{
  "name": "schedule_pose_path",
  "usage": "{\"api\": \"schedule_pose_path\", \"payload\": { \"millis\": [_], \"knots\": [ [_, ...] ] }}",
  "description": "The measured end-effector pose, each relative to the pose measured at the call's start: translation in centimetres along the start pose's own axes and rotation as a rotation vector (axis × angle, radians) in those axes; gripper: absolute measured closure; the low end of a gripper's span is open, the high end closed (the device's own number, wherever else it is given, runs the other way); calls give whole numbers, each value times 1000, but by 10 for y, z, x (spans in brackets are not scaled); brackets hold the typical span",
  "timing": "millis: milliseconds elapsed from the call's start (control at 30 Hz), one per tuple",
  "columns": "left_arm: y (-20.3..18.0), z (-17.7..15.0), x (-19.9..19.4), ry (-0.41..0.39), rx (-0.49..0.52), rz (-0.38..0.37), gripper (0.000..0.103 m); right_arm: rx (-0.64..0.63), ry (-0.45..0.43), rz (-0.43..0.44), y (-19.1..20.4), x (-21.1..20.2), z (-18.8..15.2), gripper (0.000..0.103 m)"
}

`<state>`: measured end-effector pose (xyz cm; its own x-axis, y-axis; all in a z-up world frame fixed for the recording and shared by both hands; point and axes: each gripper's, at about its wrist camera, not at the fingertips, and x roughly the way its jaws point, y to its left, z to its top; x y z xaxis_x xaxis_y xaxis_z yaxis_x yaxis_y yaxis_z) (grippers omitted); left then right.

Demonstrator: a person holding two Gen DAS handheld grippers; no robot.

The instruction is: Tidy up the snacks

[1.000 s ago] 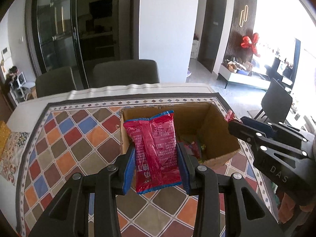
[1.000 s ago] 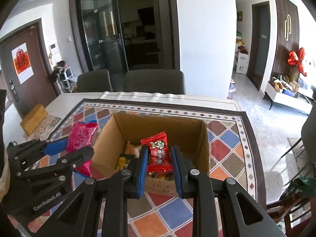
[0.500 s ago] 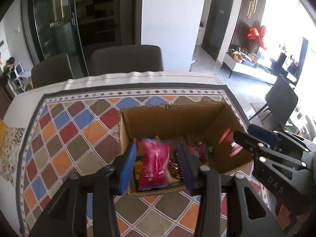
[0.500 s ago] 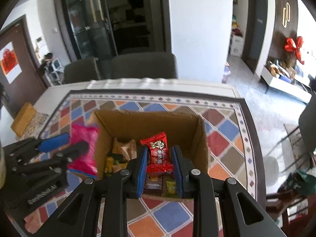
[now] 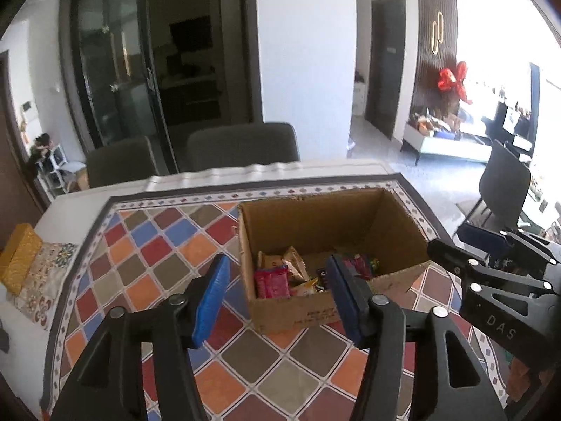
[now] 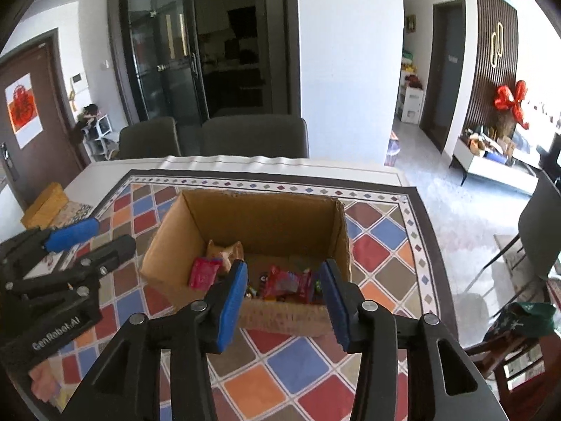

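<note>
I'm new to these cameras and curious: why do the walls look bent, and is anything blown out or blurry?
Left wrist view: fisheye lens bows the doorframes; black corners; the window side at right is blown out white; box and left gripper are sharp. Right wrist view: same curving; glare at far right; snacks slightly soft; right gripper crisp.
</note>
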<state>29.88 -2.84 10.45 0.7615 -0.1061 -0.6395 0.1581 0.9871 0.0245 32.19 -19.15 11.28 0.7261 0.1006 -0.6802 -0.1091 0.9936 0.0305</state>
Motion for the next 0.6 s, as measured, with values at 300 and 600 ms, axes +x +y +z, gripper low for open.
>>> {"api": "schedule_pose_path", "payload": {
  "millis": [300,600],
  "knots": [
    [-2,-41,-49,-95,-22,12,29,-4,-117,-23,8,-55,-40,41],
    [-2,-79,-84,-144,-39,15,13,-3,-207,-68,11,-98,-83,26]
  ]
}}
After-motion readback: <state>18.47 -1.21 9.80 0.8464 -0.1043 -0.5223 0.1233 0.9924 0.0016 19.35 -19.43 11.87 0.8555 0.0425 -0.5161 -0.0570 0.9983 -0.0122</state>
